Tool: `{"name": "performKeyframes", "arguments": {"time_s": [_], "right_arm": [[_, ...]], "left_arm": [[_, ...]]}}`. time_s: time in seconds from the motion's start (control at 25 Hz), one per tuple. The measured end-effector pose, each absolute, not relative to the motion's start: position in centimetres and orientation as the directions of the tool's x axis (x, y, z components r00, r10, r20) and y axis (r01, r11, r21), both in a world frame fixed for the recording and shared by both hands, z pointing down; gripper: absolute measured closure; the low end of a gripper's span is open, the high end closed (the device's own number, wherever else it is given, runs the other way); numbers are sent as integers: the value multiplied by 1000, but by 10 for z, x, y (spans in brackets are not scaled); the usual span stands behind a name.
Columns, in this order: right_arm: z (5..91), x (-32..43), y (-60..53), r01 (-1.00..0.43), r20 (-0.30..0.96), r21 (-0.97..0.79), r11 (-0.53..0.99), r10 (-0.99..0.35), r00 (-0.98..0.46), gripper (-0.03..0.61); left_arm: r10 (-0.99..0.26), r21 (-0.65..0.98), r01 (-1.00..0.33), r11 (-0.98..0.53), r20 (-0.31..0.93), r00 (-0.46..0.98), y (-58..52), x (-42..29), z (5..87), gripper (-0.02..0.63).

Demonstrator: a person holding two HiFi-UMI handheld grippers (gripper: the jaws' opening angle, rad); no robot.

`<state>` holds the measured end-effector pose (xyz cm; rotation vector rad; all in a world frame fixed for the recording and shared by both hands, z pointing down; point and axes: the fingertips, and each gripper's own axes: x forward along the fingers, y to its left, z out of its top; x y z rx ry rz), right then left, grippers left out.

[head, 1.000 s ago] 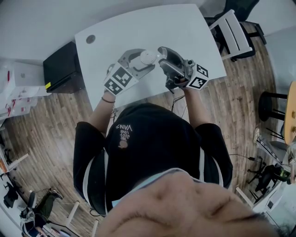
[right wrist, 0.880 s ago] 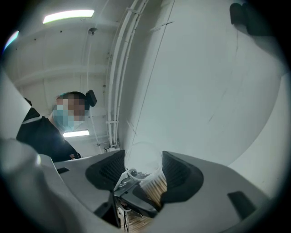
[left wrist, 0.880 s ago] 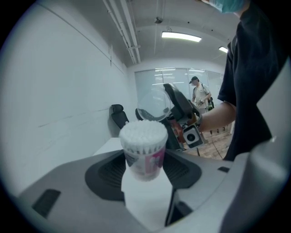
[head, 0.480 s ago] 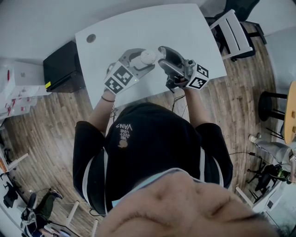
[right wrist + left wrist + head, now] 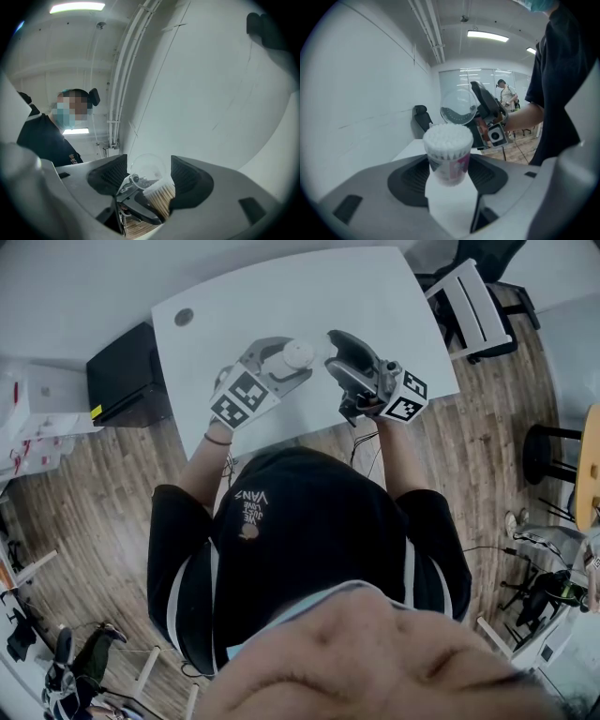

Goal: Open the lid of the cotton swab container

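Item: cotton swab container (image 5: 449,161), swabs exposed, clamped in your left gripper (image 5: 292,360). Clear lid (image 5: 459,108) lifted, between your right gripper's (image 5: 146,176) wide jaws, which have just opened further.

The cotton swab container (image 5: 449,161) shows white swab heads and a pink-and-white label; its lid (image 5: 459,107) is clear and colourless. The left gripper (image 5: 449,174) has a grey shell, black ribbed pads (image 5: 410,177) and a marker cube (image 5: 242,397) of black squares on white. The table (image 5: 281,287) is pale grey-white, the floor (image 5: 84,512) is brown wood planks, and the person's shirt (image 5: 309,540) is black with white lettering.
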<state>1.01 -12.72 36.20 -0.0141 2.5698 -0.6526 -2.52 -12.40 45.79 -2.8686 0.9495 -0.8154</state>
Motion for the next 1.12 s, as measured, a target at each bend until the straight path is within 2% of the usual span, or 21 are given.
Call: {"name": "performKeyframes", "arguments": {"time_s": [0.36,1.12], "right_arm": [[357,11,-127,66,-439,-428,901,-143,-887,296],[366,8,-129,-118,-294,-329,937,-220,-930,301]], "left_arm": [[-581,-169,-579,-798,472,663,-127,-33,456,353],[-688,-154,-713,-684,461,561,-139,-66,462,353]]}}
